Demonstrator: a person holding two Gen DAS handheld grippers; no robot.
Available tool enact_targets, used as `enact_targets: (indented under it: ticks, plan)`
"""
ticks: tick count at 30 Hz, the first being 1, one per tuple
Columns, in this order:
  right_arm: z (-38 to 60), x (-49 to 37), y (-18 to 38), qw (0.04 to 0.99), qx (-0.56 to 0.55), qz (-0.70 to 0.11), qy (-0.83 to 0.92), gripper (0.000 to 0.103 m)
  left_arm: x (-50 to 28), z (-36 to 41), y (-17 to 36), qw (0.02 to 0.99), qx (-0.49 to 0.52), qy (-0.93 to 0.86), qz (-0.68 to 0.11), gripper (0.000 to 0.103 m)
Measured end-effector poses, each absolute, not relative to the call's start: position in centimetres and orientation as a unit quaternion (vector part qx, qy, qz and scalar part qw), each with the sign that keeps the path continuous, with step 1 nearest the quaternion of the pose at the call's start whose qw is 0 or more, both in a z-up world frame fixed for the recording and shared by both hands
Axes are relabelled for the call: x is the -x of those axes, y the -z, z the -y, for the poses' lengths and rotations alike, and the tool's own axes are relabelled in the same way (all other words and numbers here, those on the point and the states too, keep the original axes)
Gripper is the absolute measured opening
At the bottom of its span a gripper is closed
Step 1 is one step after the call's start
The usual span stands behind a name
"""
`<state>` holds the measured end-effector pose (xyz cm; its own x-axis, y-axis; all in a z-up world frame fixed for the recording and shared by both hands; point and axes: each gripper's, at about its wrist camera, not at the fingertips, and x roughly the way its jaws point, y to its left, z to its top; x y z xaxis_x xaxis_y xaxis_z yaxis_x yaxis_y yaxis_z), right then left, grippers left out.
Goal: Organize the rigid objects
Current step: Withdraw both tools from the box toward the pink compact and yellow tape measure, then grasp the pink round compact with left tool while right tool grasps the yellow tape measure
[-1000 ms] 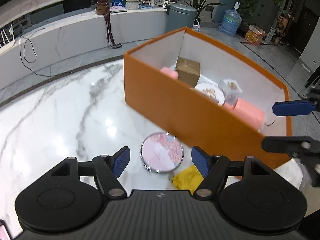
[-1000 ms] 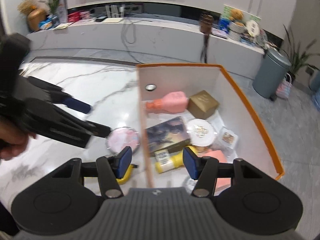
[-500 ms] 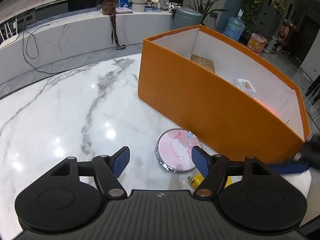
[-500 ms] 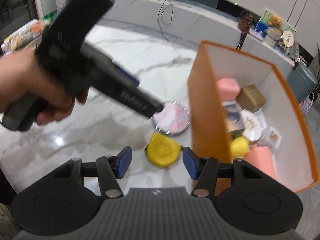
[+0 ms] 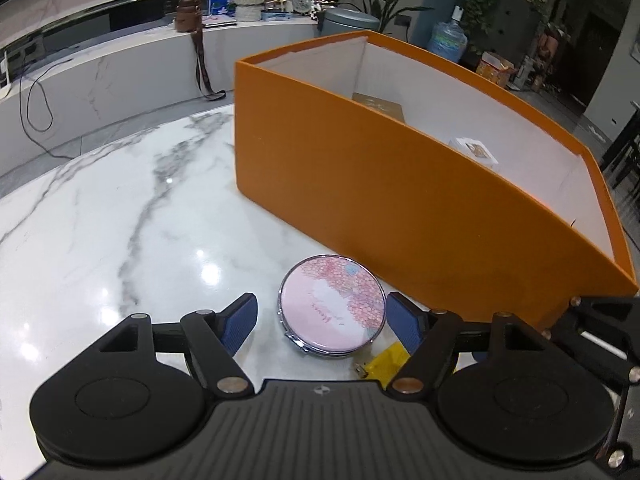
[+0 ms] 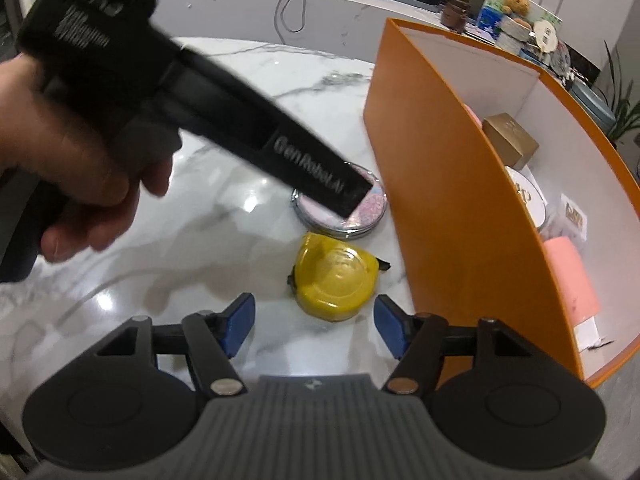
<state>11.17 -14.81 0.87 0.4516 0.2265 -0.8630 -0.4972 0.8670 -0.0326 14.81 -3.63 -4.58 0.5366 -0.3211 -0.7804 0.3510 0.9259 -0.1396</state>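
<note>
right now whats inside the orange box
In the orange box: a brown carton, a round white tin, a small clear packet and a pink bottle. Its near wall hides the rest.

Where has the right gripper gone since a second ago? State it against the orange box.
Yes: the right gripper left the orange box and dropped beside its outer wall, jaws opening around the yellow tape measure.

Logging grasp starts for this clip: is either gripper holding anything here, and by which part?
Nothing is held. The left gripper is open around the round mirror; the right gripper, jaws just opened wider, is open before the yellow tape measure.
</note>
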Motion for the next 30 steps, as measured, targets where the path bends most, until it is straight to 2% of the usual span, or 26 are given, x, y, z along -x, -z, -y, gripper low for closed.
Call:
enact_targets:
  ticks: [9, 12, 27, 30]
  plan:
    - [15.0, -12.6, 0.7, 0.85, 0.116, -0.473, -0.2, 0.062, -15.3, 3.0, 4.5, 0.878, -0.002, 0.182, -0.442, 0.086]
    - [14.7, -13.0, 1.2, 0.854, 0.12, -0.468, -0.193, 0.056, -15.4, 2.9, 4.6, 0.878, 0.002, 0.18, -0.444, 0.086]
    - [16.0, -10.6, 0.6, 0.836, 0.119, -0.494, -0.206, 0.056, -15.8, 4.5, 5.8, 0.871, -0.011, 0.195, -0.45, 0.086]
    - [16.4, -10.0, 0.5, 0.835, 0.117, -0.495, -0.209, 0.056, -15.7, 5.4, 6.2, 0.868, -0.029, 0.201, -0.453, 0.089]
